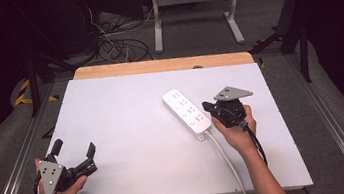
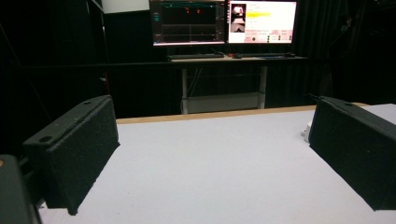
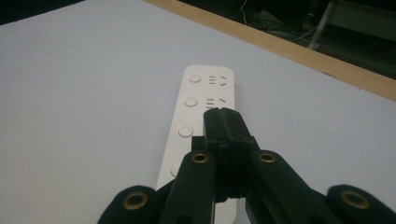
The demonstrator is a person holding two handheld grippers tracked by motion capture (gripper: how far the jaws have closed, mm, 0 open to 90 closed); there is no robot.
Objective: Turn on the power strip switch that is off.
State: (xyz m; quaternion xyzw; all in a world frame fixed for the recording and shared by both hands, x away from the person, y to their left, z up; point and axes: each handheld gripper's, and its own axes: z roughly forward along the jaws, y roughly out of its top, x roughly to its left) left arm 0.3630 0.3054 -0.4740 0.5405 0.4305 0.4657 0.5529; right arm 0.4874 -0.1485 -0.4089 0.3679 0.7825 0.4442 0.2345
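Toward the worktop's right edge lies the power strip (image 1: pixel 188 113). Over its near end hovers the right tool (image 3: pixel 222 113), jaws pressed together, probably to press a switch; next it must descend precisely. Left tool (image 1: pixel 74 151) stands spread.

**Materials and finishes on the table**

Smooth, slightly glossy white plastic power strip (image 1: pixel 187 113). Matt white tabletop (image 1: pixel 129 133) with a bare wood edge (image 1: pixel 161 65) at 12 o'clock. Left gripper (image 2: pixel 210 154) pads (image 2: pixel 74 154): rough, matt black. Right gripper (image 3: pixel 222 114): smooth black plastic, brass-coloured rivets.
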